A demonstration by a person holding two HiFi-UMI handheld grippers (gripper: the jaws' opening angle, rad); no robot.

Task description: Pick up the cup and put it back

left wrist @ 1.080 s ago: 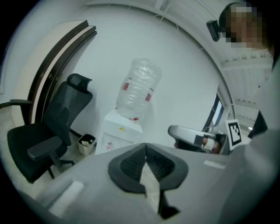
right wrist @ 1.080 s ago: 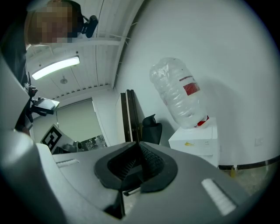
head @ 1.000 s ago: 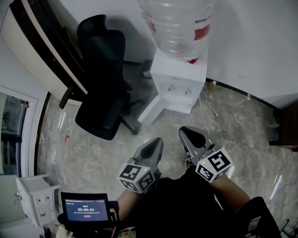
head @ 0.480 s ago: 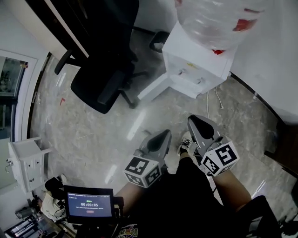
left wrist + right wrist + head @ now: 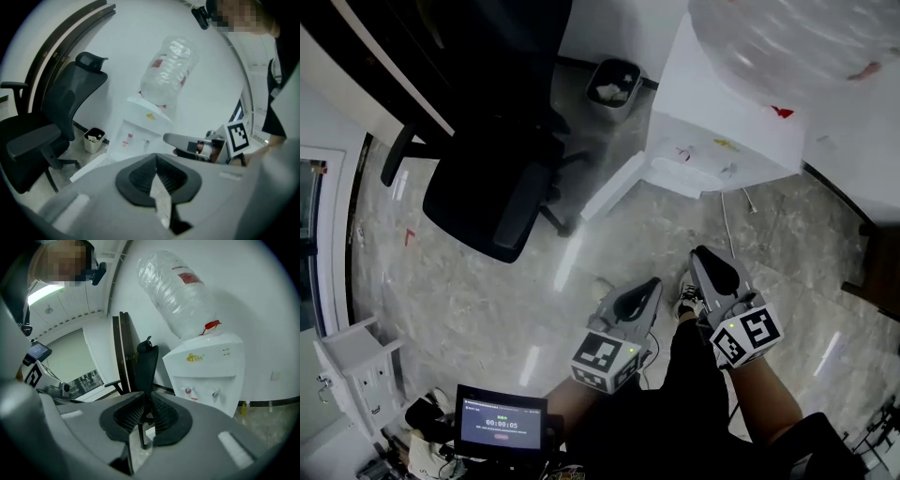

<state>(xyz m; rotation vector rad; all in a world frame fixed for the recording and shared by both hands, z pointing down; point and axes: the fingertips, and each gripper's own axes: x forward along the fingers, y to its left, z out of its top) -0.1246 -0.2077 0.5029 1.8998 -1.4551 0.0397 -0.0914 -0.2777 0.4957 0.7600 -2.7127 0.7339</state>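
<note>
Looking for the cup, none shows in any view; likely it sits at the white water dispenser (image 5: pixel 722 122) ahead. The right gripper (image 5: pixel 710 262) is nearer, its jaws just opened a slit, empty. The left gripper (image 5: pixel 643 294) has its jaws together, empty. The small grey bin (image 5: pixel 613 82) beside the dispenser holds crumpled paper.

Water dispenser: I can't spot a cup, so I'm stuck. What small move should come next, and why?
Probably lift the right gripper toward the water dispenser taps to look for the cup. No view shows a cup. Both grippers hang low by the legs, empty. The right jaws have just been opening; the left gripper is shut.
</note>
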